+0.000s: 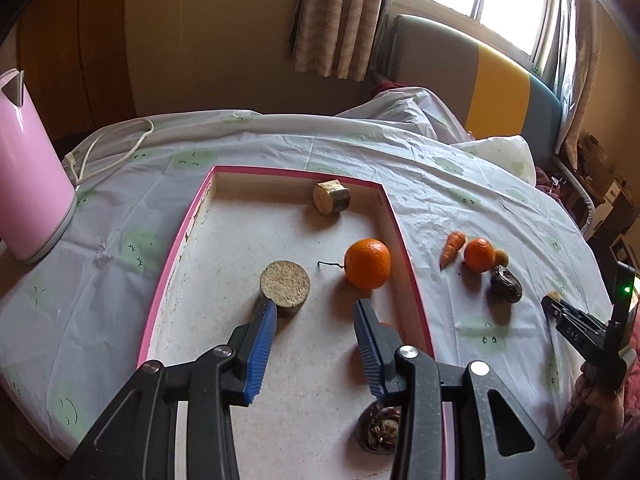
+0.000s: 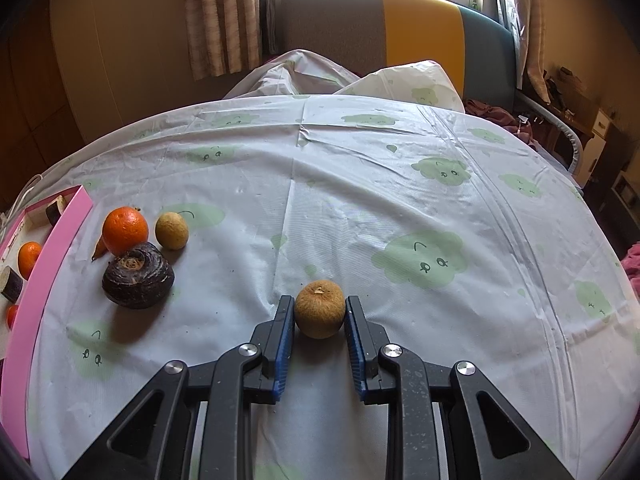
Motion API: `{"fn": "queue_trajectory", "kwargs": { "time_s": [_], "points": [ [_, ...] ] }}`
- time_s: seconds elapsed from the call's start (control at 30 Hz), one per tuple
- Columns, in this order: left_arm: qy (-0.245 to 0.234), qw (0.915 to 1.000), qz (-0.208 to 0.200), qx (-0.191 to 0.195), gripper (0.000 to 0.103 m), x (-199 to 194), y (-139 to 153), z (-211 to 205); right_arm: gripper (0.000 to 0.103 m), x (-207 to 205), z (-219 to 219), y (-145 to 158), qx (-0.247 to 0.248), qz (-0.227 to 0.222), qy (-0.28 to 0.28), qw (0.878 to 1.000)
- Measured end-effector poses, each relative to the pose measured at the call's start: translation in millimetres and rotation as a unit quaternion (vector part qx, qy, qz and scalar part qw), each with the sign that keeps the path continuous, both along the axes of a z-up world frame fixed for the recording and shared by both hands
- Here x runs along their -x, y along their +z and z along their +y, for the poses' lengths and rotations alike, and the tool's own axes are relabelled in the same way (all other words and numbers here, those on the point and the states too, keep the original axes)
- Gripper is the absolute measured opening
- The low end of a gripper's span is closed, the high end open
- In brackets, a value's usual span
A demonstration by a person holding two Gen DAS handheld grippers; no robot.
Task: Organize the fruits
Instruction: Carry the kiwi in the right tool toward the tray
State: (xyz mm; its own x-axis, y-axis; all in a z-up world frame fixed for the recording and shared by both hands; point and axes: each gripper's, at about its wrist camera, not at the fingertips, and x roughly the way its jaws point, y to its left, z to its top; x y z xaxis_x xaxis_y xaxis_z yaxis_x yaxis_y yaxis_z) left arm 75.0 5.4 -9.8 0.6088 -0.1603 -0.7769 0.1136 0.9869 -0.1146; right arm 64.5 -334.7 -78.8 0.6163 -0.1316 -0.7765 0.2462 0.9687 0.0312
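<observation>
My left gripper (image 1: 316,308) is open and empty above the pink-rimmed tray (image 1: 182,240). In the tray lie an orange (image 1: 367,264), a round cut piece (image 1: 285,286), a cut log-like piece (image 1: 331,197) and a dark item (image 1: 378,428) near my right finger. On the cloth beside the tray lie a carrot (image 1: 452,248), a second orange (image 2: 125,230), a small tan fruit (image 2: 172,230) and a dark round root (image 2: 138,276). My right gripper (image 2: 319,312) is shut on a brown round fruit (image 2: 319,314) low over the cloth.
A pink kettle (image 1: 28,184) with a white cord (image 1: 112,152) stands at the table's left. The table is covered with a white cloth with green prints (image 2: 400,200). A bed and headboard (image 2: 400,32) lie behind the table.
</observation>
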Motion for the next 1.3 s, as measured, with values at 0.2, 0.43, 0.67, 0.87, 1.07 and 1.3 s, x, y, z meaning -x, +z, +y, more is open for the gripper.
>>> {"fn": "queue_trajectory", "kwargs": {
  "time_s": [0.2, 0.43, 0.67, 0.87, 1.07, 1.3],
  "points": [
    [-0.014, 0.9999, -0.001, 0.004, 0.041, 19.0, 0.4, -5.3, 0.025, 0.0, 2.2, 0.9, 0.008, 0.004, 0.003, 1.000],
    [-0.015, 0.9998, 0.012, 0.005, 0.041, 31.8, -9.7, -3.6, 0.025, 2.1, 5.6, 1.8, 0.016, 0.008, 0.004, 1.000],
    [-0.003, 1.0000, 0.005, 0.002, 0.041, 38.4, -15.6, 6.1, 0.025, 4.9, 10.4, 4.7, 0.008, 0.010, 0.004, 1.000],
    [0.015, 0.9999, -0.003, 0.004, 0.041, 38.2, -14.9, 21.6, 0.025, 15.0, 37.6, 17.1, -0.026, -0.005, 0.043, 0.999],
    [0.029, 0.9994, -0.018, 0.004, 0.041, 39.4, -9.4, 34.2, 0.025, 18.5, 89.9, 40.9, -0.063, -0.030, 0.129, 0.989],
    [0.062, 0.9975, -0.035, 0.008, 0.041, 42.4, -1.5, 54.9, 0.025, 7.3, 176.8, 61.6, -0.121, -0.029, 0.257, 0.958]
  ]
}}
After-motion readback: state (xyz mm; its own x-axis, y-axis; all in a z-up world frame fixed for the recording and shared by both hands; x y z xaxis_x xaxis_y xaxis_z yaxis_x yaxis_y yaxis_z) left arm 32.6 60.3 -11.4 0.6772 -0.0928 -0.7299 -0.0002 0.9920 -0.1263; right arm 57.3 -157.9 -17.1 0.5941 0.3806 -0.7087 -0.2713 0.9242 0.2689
